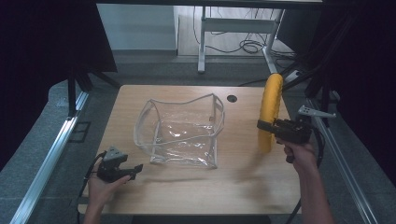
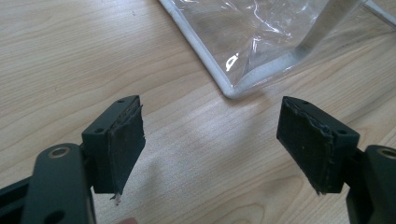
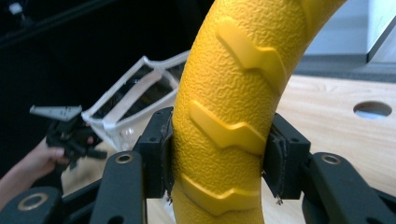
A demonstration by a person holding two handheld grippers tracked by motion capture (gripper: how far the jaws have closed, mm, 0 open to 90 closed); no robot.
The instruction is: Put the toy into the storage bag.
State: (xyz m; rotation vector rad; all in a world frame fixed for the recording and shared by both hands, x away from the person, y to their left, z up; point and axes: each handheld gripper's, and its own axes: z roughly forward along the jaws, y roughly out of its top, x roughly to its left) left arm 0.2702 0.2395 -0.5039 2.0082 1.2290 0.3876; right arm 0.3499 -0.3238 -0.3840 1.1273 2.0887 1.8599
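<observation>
**A:** What is on the table, and who holds what?

**B:** A person stands at a light wooden table (image 1: 187,186). The right gripper (image 1: 266,125) is clamped around a yellow curved ring (image 1: 271,109), a textured, tyre-like hoop with raised chevron ridges. It is held upright, near the table's right side, its lower end close above the wood. In the right gripper view both pads press its flanks (image 3: 224,126).

**A:** And the other claw?

**B:** The left gripper (image 1: 128,169) hovers low near the front-left of the table, jaws wide apart, with nothing between them. Just beyond it sits a clear plastic bag (image 1: 182,130) with white piping, mouth open upward, one corner showing close ahead in the left gripper view (image 2: 233,88).

**A:** What could go wrong?

**B:** My guess is the ring is bound for the bag. The grip sits low on a tall, curved shape, so the ring may pivot or slide between the pads. The bag is floppy and unheld; the ring's edge could catch its rim, fold a wall inward, or push the whole bag across the wood.
</observation>
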